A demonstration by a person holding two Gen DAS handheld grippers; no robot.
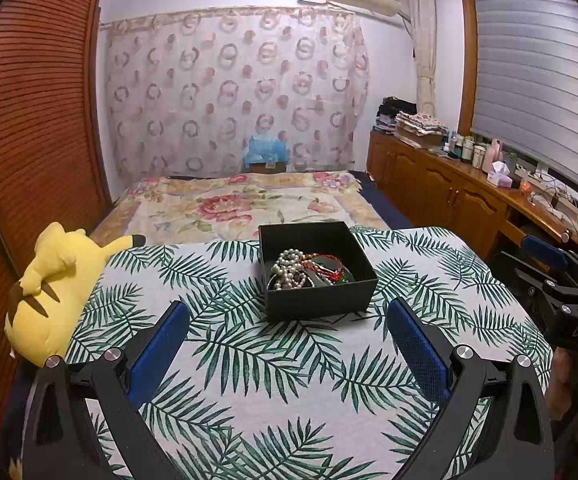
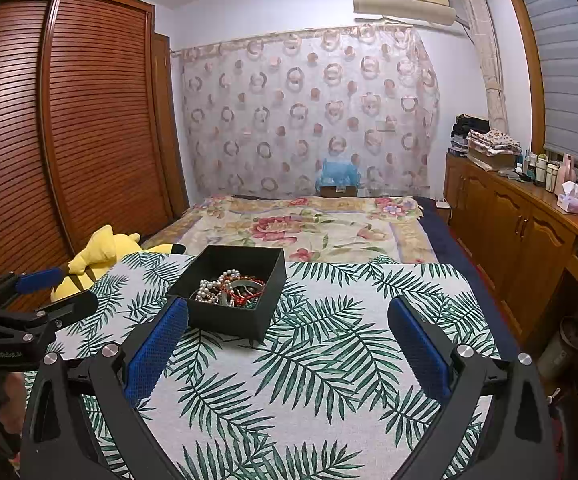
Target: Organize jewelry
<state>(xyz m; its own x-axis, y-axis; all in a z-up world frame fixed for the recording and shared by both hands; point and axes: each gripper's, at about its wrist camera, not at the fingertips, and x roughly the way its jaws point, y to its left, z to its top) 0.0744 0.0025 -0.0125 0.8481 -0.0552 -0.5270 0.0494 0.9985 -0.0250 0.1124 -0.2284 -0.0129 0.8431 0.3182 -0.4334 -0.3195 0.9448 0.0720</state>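
A black open box [image 1: 321, 295] stands on the leaf-print cloth [image 1: 249, 360]; it also shows in the right wrist view [image 2: 231, 320]. Inside lies a tangle of jewelry: a pearl necklace [image 1: 289, 268], red beads [image 1: 329, 270] and green pieces; the pearls also show in the right wrist view [image 2: 213, 288]. My left gripper [image 1: 289, 320] is open and empty, just in front of the box. My right gripper [image 2: 289, 316] is open and empty, with the box by its left finger. Each gripper shows at the edge of the other's view: the right [image 1: 561, 280] and the left [image 2: 29, 300].
A yellow plush toy [image 1: 53, 288] lies at the cloth's left edge. A bed with a floral cover [image 1: 241, 204] is behind the table. Wooden cabinets [image 2: 521, 232] with bottles run along the right. A louvred wardrobe [image 2: 69, 120] stands on the left.
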